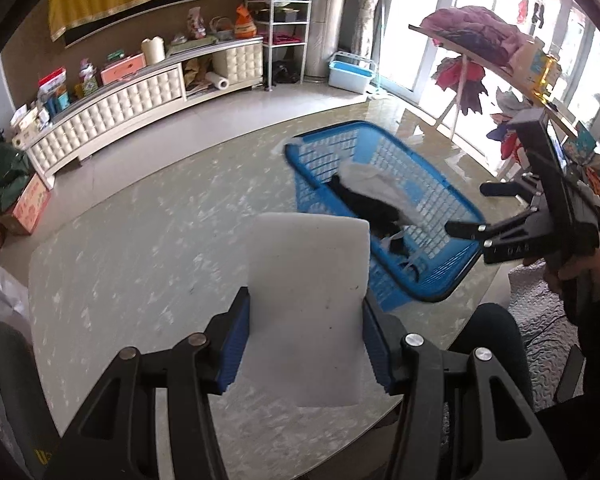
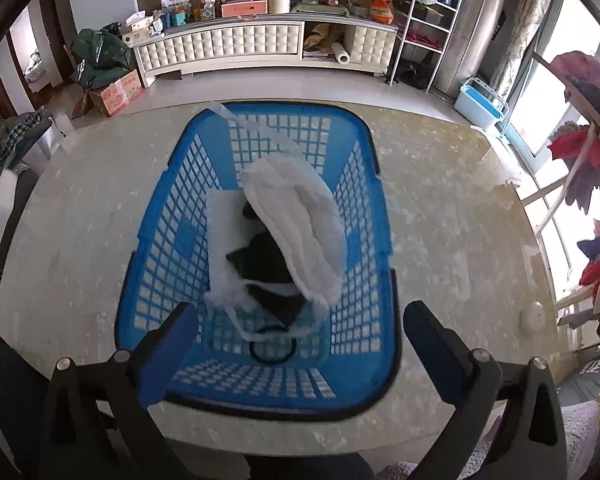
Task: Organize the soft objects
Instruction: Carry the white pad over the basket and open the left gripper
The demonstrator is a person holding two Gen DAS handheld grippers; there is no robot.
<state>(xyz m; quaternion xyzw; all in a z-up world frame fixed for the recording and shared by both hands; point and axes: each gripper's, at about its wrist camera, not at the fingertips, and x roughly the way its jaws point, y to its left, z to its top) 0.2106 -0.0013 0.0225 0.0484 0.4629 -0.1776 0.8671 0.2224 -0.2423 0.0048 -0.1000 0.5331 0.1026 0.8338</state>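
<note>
On the counter (image 1: 140, 248), the left hand-held gripper (image 1: 306, 344) pinched a white foam pad (image 1: 306, 280) above the bare marble, while to its right the right hand-held gripper (image 2: 300, 344) stood spread wide over the blue basket (image 2: 160, 240), where a white mask (image 2: 300, 232) lay on black cloth (image 2: 268, 268).

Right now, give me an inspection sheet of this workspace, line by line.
Surface: pale marbled table, carrying the basket.
Job's things: blue basket holding a white mask, a white foam sheet, black fabric and a black ring; white foam pad outside the basket.
Clutter: nothing seen on the table.
Grippers: left hand-held gripper shut on the foam pad; right hand-held gripper open, empty, above the basket.
Cables: nothing seen.
Surroundings: white cabinet, cardboard box, hanging clothes.
</note>
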